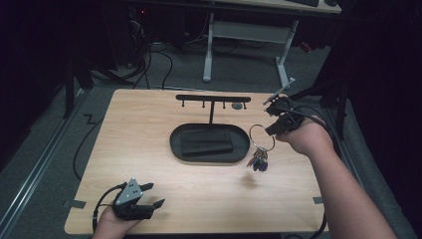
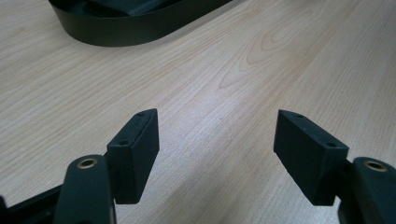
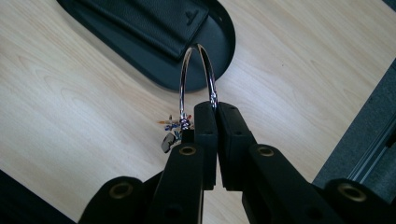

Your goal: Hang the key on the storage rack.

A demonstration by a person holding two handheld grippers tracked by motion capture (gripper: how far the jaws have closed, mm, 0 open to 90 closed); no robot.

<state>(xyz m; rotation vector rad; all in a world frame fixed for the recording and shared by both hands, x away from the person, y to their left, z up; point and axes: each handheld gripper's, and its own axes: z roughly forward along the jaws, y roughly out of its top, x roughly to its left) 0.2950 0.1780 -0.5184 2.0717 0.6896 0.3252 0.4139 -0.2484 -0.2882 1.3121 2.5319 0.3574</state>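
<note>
Right tool [image 3: 215, 109]: clenched on the silver key ring [image 3: 196, 70], jaws pressed together on the wire.
Left tool [image 2: 215, 140]: released, jaws wide apart, nothing between them, low over the near left of the worktop [image 1: 149, 149].
Key ring: held in the air at the right, just right of the black oval tray [image 1: 176, 144]; the loop stands upright.
Keys [image 1: 259, 162]: hang straight down below the loop, clear of the worktop.
Tray: holds a black wallet [image 1: 206, 143].
</note>
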